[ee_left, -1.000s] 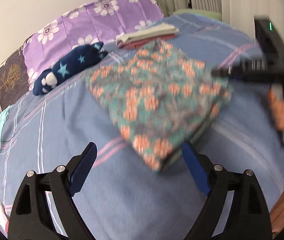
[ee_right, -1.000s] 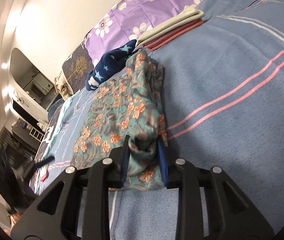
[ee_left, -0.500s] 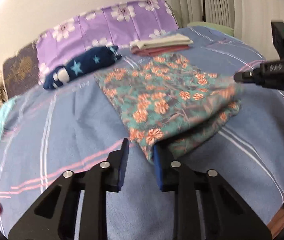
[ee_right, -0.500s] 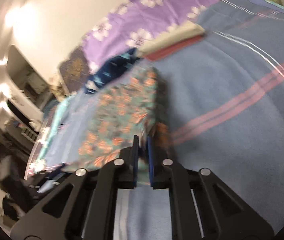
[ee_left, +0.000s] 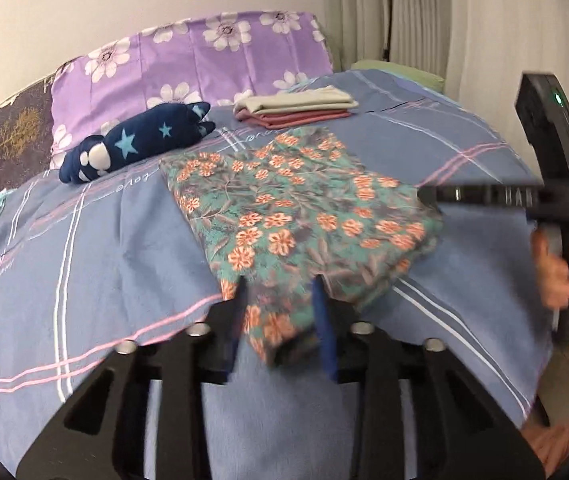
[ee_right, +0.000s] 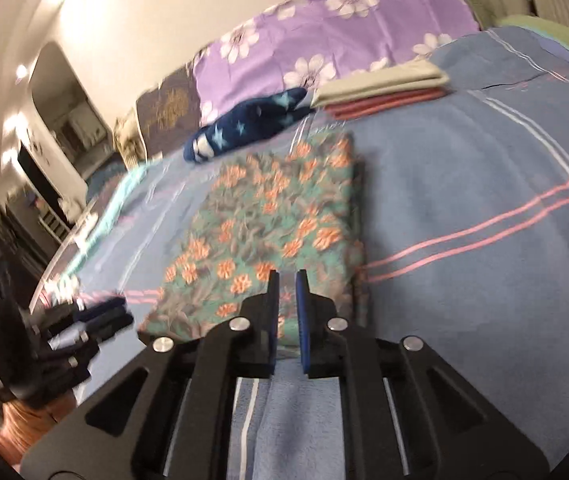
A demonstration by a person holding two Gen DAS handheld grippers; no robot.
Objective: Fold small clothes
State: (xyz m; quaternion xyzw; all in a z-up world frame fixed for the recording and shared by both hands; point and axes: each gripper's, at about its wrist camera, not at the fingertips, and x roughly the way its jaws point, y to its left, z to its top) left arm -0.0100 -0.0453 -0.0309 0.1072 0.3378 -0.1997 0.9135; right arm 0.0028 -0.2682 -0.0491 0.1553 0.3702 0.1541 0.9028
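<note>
The floral garment (ee_left: 296, 216) lies folded on the blue bedspread (ee_left: 84, 248), its near corner between the left gripper (ee_left: 280, 308) jaws, which look closed on it. The right gripper (ee_right: 284, 300) pinches its near edge. Next: probably one more fold forward, both corners carried together.

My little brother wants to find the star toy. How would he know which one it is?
Look at the purple flowered pillow at the head of the bed. Right in front of it, on the blue striped sheet, lies the star toy. It is the only soft, sausage-shaped thing, dark navy with pale blue stars, unlike the flat folded clothes beside it.
</note>
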